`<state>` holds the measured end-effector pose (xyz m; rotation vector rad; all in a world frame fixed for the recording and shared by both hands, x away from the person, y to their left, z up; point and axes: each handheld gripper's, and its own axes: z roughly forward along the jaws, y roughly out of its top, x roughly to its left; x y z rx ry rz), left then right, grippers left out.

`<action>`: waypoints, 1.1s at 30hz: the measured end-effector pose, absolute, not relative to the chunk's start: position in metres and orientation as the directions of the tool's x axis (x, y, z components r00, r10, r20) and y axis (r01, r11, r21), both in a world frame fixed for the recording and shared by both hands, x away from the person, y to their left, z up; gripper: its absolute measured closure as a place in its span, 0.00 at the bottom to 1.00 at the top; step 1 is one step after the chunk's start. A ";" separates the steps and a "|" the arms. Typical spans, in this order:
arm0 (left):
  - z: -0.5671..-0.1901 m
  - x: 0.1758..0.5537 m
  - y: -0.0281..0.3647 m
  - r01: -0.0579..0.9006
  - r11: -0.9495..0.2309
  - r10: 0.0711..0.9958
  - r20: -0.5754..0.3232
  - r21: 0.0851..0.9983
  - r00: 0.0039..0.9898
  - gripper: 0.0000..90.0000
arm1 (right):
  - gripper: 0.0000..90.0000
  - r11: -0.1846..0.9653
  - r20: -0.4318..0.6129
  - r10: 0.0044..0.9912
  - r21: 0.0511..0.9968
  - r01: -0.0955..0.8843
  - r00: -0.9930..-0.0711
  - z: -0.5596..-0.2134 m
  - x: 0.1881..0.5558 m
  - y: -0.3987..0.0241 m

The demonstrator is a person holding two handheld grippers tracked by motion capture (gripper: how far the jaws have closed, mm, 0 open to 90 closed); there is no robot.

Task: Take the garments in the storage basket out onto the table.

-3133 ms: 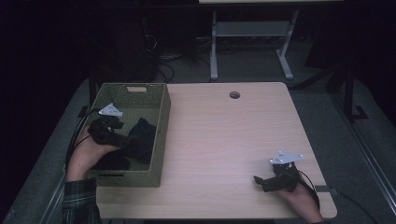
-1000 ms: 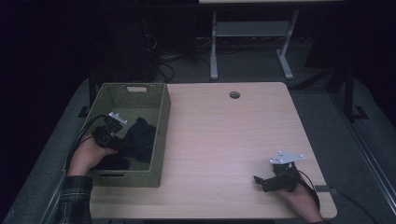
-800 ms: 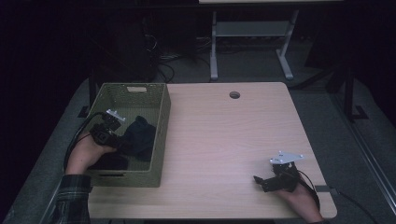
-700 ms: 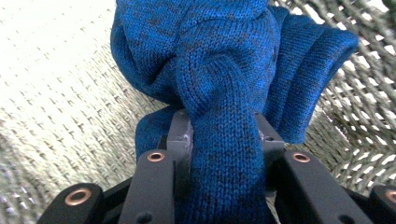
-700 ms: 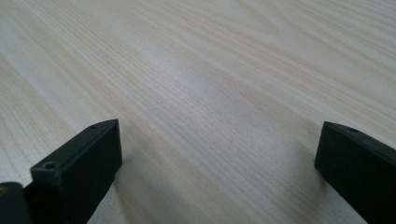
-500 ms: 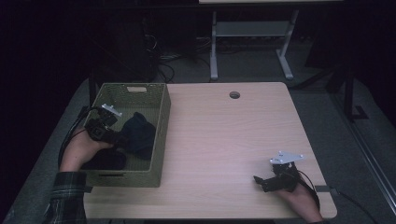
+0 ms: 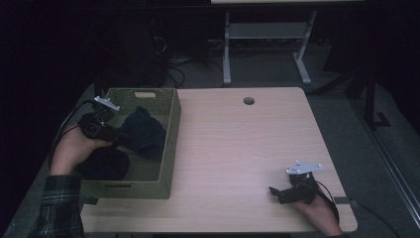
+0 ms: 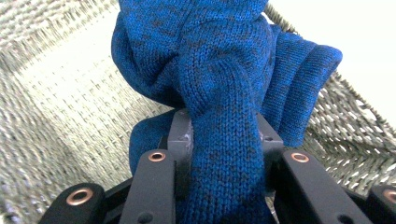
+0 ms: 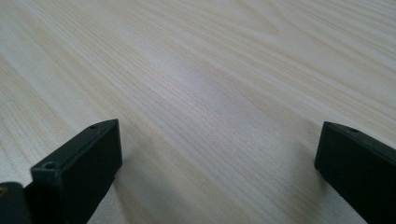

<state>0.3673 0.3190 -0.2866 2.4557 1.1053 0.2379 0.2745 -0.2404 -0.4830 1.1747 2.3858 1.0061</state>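
The jaws of the left gripper (image 7: 118, 137) are clamped on a thick fold of the blue knitted garment (image 8: 224, 88); in the left gripper view the wool is pinched between the two black pads and bulges above them. The grip sits on a bunched ridge rather than on a loose edge, which is judged to give the pads enough bulk to carry the fabric without slipping. The rest of the garment hangs forward and down from the pinch, so its weight is borne by the gripper and not by the container.

The jaws of the right gripper (image 7: 278, 193) stand wide apart with nothing between them. In the right gripper view they frame bare wood of the light wooden table (image 7: 237, 148). This gripper rests near the right front corner of the table, well apart from the work, and is judged to be parked in reserve.

The olive-green woven rectangular basket (image 7: 168, 148) stands at the left edge of the table. The blue garment is inside it, raised toward the right wall and above the woven floor. A second dark piece of cloth (image 7: 106, 163) lies on the basket floor nearer the person, below the left hand (image 7: 74, 151). Its colour cannot be told in the dim high view.
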 end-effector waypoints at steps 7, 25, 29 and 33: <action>-0.271 0.367 0.321 0.662 -0.585 0.746 -0.009 0.468 0.666 0.75 | 0.00 0.422 0.039 0.782 0.703 0.573 -0.622 -0.483 0.275 -0.240; -0.226 0.361 0.312 0.610 -0.600 0.707 -0.015 0.518 0.707 0.76 | 0.01 0.420 0.040 0.782 0.703 0.574 -0.622 -0.483 0.275 -0.240; -0.218 0.362 0.306 0.595 -0.606 0.696 -0.011 0.527 0.718 0.76 | 0.01 0.420 0.040 0.782 0.703 0.574 -0.622 -0.483 0.275 -0.240; -0.212 0.363 0.299 0.583 -0.608 0.683 -0.020 0.538 0.730 0.76 | 0.01 0.422 0.039 0.782 0.703 0.573 -0.623 -0.483 0.275 -0.241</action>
